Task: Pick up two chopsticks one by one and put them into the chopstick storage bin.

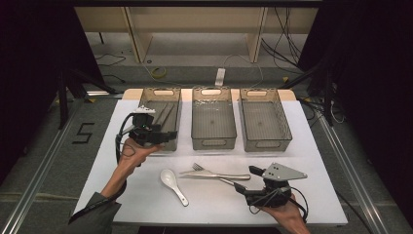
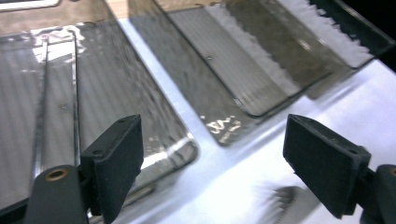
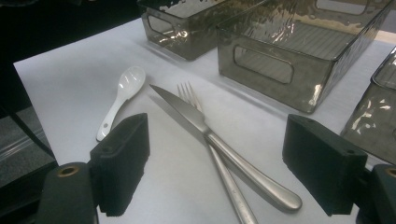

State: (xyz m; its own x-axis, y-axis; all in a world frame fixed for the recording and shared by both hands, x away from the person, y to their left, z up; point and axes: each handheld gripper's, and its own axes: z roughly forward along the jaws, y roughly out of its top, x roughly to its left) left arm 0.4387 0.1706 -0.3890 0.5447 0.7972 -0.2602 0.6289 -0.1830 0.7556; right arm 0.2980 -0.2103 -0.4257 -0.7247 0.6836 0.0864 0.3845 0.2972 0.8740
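Observation:
On the white table lie a white ceramic spoon (image 1: 174, 185) (image 3: 119, 100), a steel fork (image 1: 199, 168) (image 3: 187, 91) and a steel knife (image 1: 214, 174) (image 3: 224, 144); the knife crosses over the fork. My right gripper (image 1: 246, 179) (image 3: 215, 168) is open just right of the knife and fork handles, which point toward the gap between its jaws. My left gripper (image 1: 168, 136) (image 2: 212, 163) is open and holds nothing, hovering over the front end of the left bin (image 1: 161, 92) (image 2: 116, 84). Thin dark sticks (image 1: 165, 114) (image 2: 44, 93) lie inside that bin.
Three smoky clear bins stand in a row at the back: the left one, a middle bin (image 1: 213, 141) (image 3: 275, 65) and a right bin (image 1: 265, 144) (image 3: 373, 116). Bare white table lies around the cutlery. Cables and frame legs sit on the floor beyond.

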